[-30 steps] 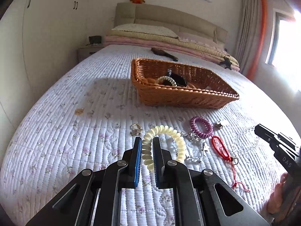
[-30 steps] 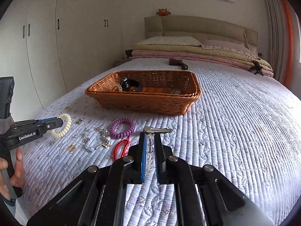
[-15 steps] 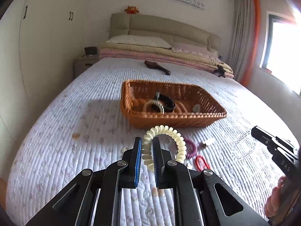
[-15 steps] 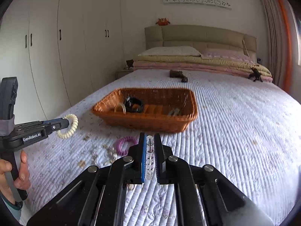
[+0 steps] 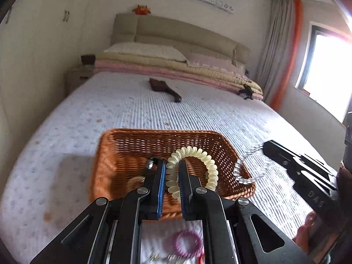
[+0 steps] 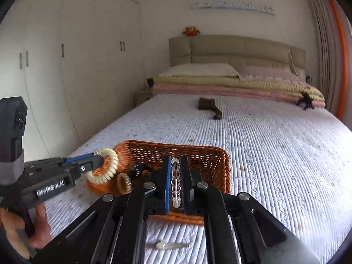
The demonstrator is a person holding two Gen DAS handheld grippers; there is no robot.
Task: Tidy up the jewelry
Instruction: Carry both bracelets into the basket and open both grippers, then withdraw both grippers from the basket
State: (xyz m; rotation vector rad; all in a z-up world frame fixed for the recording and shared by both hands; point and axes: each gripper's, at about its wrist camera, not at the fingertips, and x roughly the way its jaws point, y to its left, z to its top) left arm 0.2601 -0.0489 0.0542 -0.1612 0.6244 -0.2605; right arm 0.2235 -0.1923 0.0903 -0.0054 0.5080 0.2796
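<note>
Behind your tools, the quilted bed (image 6: 275, 149) carries a wicker basket (image 5: 167, 140). Your left hand-held gripper (image 5: 171, 176) tilts downward above it, jaws pinched on a cream coil bracelet (image 5: 198, 154). Your right hand-held gripper (image 6: 175, 176) tilts likewise at the basket's near rim, clamped on a clear bead bracelet (image 6: 175, 182). Only the left view shows that bracelet's chain dangling and a purple coil (image 5: 187, 243) on the quilt; only the right shows a hair clip (image 6: 171, 245) and your left hand (image 6: 33, 226).

Window (image 5: 327, 70) glare, motion blur, fisheye
</note>
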